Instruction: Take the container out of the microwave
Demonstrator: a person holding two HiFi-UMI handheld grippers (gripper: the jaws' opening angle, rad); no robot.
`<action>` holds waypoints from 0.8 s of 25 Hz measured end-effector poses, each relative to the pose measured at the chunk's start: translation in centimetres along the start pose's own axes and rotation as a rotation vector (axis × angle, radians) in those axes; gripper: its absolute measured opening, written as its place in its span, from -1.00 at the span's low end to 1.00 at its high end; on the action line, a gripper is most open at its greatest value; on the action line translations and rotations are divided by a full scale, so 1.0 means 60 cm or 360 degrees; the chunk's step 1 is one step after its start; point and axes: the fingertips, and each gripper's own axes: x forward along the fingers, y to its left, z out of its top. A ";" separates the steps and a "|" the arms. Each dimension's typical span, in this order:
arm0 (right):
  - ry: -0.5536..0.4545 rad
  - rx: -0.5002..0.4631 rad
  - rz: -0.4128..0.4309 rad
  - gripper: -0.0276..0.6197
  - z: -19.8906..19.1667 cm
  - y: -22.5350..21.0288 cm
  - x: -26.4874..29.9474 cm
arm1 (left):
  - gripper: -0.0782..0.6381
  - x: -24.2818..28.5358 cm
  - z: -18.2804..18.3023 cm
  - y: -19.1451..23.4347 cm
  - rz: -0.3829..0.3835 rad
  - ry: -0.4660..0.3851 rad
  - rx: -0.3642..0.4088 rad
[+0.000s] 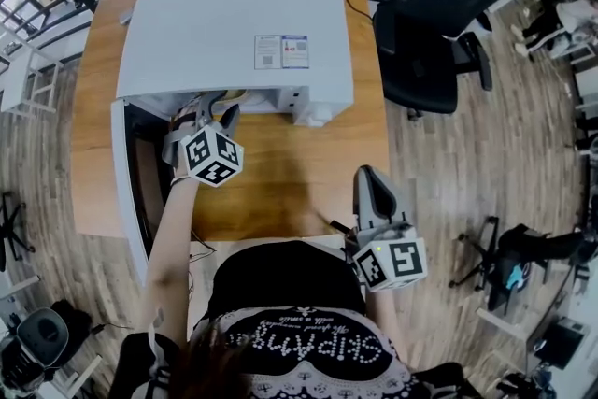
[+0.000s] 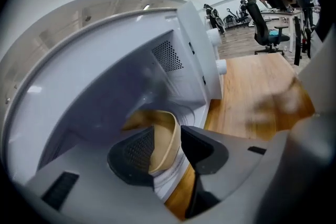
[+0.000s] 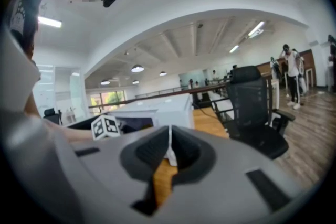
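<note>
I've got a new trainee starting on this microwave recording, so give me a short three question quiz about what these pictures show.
1. True or false: the microwave has its door shut.
2. What stands between the left gripper's jaws? A: the rim of the tan container. B: a spoon. C: nothing.
3. Fill in the blank: the right gripper's jaws are ___.

Key
1. False. The door hangs open at the microwave's left side.
2. A. The jaws are apart, one on each side of the rim.
3. Shut, with nothing between them.
</note>
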 end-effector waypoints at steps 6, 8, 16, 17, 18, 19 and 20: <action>0.0035 0.0001 -0.0013 -0.80 -0.004 -0.001 0.008 | -0.26 0.033 -0.022 -0.007 -0.0099 0.0074 0.0061; 0.0043 -0.0001 -0.0013 -0.80 -0.005 -0.001 0.012 | -0.26 0.041 -0.028 -0.012 -0.0140 0.0095 0.0079; 0.0060 -0.0003 -0.0019 -0.80 -0.005 0.000 0.020 | -0.30 0.064 -0.037 -0.027 -0.0230 0.0149 0.0143; 0.0061 -0.0004 -0.0021 -0.80 -0.006 -0.001 0.021 | -0.30 0.066 -0.038 -0.028 -0.0235 0.0155 0.0157; 0.0063 -0.0004 -0.0022 -0.80 -0.006 -0.001 0.021 | -0.31 0.068 -0.039 -0.029 -0.0236 0.0160 0.0174; 0.0064 -0.0005 -0.0024 -0.80 -0.007 -0.001 0.021 | -0.32 0.069 -0.039 -0.029 -0.0234 0.0164 0.0191; 0.0066 -0.0005 -0.0024 -0.80 -0.008 -0.001 0.021 | -0.35 0.070 -0.039 -0.028 -0.0231 0.0166 0.0204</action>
